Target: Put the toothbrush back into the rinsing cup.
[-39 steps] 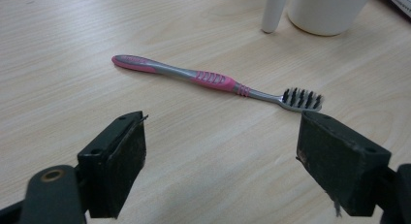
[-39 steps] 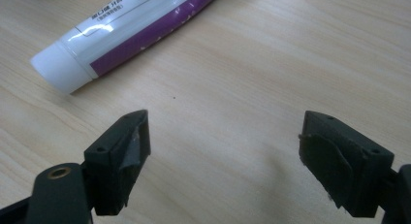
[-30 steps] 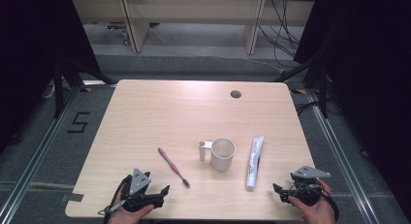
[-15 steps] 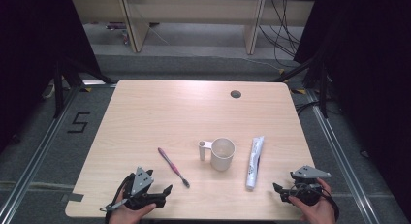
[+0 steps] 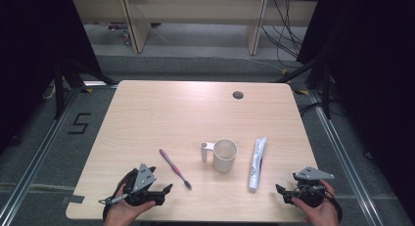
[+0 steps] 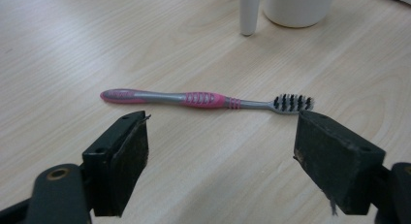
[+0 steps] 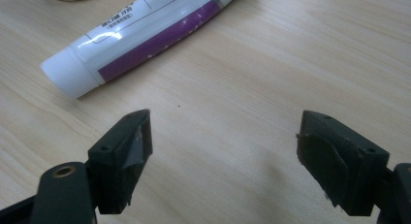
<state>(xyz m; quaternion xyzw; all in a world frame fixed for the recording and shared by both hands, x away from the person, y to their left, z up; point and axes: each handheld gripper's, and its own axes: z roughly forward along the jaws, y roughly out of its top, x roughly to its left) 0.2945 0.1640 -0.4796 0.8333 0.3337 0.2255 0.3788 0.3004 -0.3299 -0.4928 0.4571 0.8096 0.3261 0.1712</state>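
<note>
Showing toothbrush bristles black, left hand-held gripper view

Pink toothbrush flat on table; toothpaste tube lying capped.

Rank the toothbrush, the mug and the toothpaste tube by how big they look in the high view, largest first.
1. Mug: the bulkiest, counting its handle.
2. Toothpaste tube: the longest, but flatter and narrower than the mug.
3. Toothbrush: nearly as long as the tube, far thinner.
All three lie about equally far from the camera.
</note>
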